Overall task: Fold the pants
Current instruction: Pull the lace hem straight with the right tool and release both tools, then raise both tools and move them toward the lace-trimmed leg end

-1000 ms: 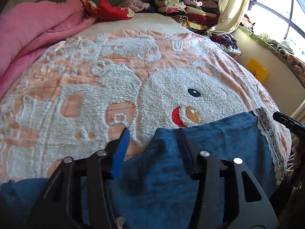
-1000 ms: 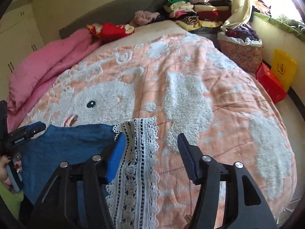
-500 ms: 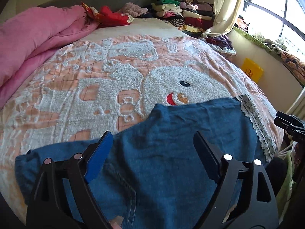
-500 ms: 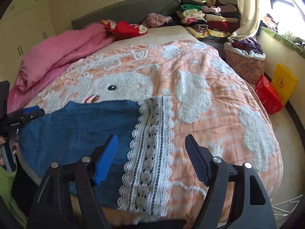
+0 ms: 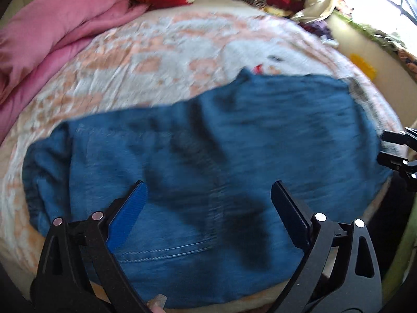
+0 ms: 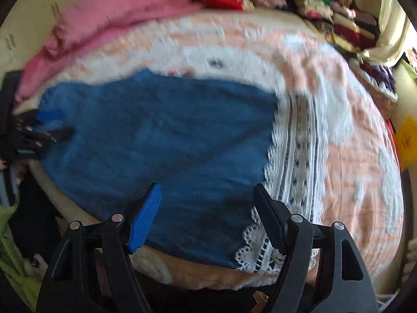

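Observation:
Blue denim pants lie spread flat across the near edge of the bed, waistband end at the left, white lace cuff at the right. My left gripper is open and empty, hovering above the seat of the pants. My right gripper is open and empty above the lower leg, just left of the lace cuff. The pants also show in the right wrist view. Each gripper appears at the edge of the other's view. Both views are motion-blurred.
The bed carries a peach and white blanket. A pink duvet lies at the left. Stacks of folded clothes stand at the headboard. A yellow box is on the floor at the right.
Both grippers have pulled back and up from the pants, jaws now wide open. The pants lie released on the bed and more of them shows in both views.

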The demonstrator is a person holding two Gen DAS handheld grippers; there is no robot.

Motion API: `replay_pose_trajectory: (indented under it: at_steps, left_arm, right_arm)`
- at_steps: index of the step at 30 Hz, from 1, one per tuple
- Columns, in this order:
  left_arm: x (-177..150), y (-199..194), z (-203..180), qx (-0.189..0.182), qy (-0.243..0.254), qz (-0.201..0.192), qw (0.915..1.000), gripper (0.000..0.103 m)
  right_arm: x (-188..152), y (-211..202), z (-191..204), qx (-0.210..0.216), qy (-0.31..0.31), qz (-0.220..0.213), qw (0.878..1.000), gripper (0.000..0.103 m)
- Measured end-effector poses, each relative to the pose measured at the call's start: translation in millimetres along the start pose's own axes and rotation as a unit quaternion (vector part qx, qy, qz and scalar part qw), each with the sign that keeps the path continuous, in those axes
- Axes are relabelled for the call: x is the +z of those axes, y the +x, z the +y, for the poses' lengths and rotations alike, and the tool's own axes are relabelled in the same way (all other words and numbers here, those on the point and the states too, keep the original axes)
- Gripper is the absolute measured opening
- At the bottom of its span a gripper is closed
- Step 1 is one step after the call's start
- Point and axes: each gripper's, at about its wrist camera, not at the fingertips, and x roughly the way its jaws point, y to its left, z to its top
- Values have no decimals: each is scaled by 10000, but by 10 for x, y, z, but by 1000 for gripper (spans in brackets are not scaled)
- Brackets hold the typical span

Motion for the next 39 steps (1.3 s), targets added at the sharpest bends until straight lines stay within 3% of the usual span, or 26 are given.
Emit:
replay_pose_trajectory:
  at_steps: [2,5,11,16,28,30,36,39]
  left_arm:
    - [-28,21,74,-103,-86,-4,9999,89]
    - [-43,29,114,-161,-107,-32,9998,89]
    - [-31,-11,127,-236,-172,-89,9995,89]
    - [-3,-209,105,-286,-139,-282,9991,90]
    - [121,-587,54,-189,-77,-641,9977,93]
    - [144,-629,23,-211,-126,-700,9972,93]
    - [75,-739,-161,-358,15,-750,9965,93]
    - [47,-721,-253,-379,94,-717,9967,93]
  right_arm:
    - [-88,103,-119,-248,126,236,9993,71]
    - [-145,41,-269,76,518,121,9986,67]
    - [-184,30,-167,-90,381,122,9992,69]
    - [-181,-120,-217,240,606,-289,9975,71]
    - [10,-543,0,436,570,-1101,9913,81]
    - [15,-581,21,435,528,-1120,9914,87]
    - [51,-760,114,392,513,-1419,9878,88]
    - [43,-771,193,350,444,-1432,9881,94]
